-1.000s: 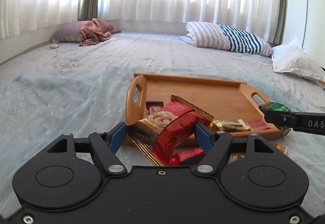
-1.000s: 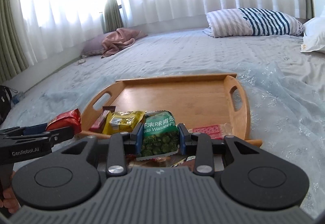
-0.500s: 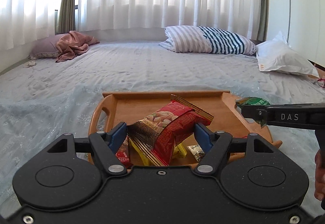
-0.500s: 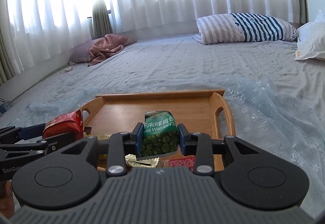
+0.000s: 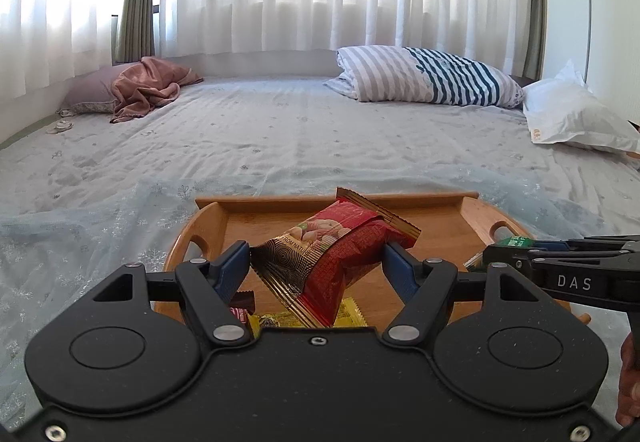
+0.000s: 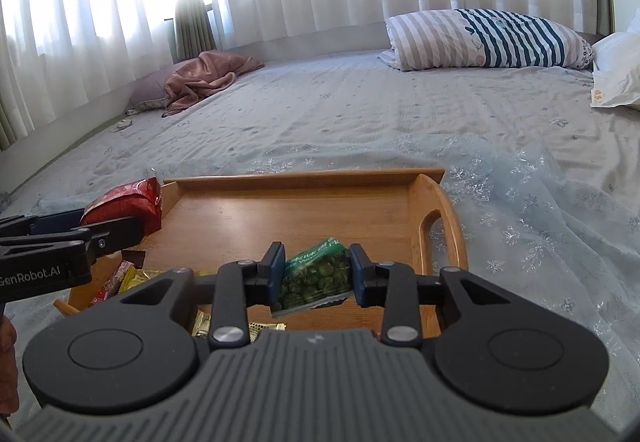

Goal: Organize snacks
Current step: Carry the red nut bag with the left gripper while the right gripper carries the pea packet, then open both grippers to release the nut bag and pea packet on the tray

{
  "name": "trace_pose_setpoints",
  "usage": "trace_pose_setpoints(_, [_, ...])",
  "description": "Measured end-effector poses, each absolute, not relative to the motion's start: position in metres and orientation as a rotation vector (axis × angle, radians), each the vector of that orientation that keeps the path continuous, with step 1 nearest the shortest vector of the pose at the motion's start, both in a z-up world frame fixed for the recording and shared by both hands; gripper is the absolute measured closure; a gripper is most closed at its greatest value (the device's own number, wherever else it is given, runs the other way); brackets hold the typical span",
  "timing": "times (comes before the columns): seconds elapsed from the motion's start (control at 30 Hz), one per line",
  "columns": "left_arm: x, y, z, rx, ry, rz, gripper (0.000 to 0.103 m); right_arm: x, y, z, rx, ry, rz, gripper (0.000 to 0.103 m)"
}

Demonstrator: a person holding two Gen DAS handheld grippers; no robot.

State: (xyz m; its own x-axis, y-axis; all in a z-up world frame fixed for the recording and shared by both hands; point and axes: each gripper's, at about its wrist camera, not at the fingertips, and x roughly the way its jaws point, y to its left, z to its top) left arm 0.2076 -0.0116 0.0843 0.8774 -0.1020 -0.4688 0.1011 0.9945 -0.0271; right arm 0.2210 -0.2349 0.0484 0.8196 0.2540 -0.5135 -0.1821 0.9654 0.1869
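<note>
Carrying a packet in each claw, you were partway through the sorting, as I read it. Your left gripper [image 5: 316, 262] was clamped on the red snack bag [image 5: 336, 250], held in the air above the near left part of the wooden tray [image 5: 280, 203], one end of the bag jutting up past the pads. Your right gripper [image 6: 316, 274] was pinched narrow on the green wasabi pea packet [image 6: 316, 274], hanging over the tray's near edge, closer to its right handle. On the tray floor, a handful of small sweets were bunched along the near edge: a yellow wrapper [image 5: 348, 312], a dark one beside a red-and-white one at the near left corner, and gold foil pieces [image 6: 202, 324] showing under your right claw. The far half of the tray lay bare. So the small sweets looked landed, and the two bags in hand remained to be set down; whether more snacks waited off the tray, I couldn't tell.
</note>
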Motion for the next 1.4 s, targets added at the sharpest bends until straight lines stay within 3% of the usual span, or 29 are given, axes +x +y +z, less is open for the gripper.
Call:
trace_pose_setpoints(0.77, [0.270,-0.068,0.036,0.065,0.618,-0.191,0.032,0.257,-0.247,0.017,0.132,0.662,0.198,0.063])
trace_pose_setpoints(1.1, [0.272,-0.077,0.030,0.084,0.644,-0.206,0.032,0.250,-0.249,0.016,0.097,0.675,0.171,0.057])
trace_pose_setpoints(1.4, [0.271,-0.082,0.028,0.081,0.650,-0.222,0.032,0.242,-0.257,0.023,0.122,0.643,0.147,0.039])
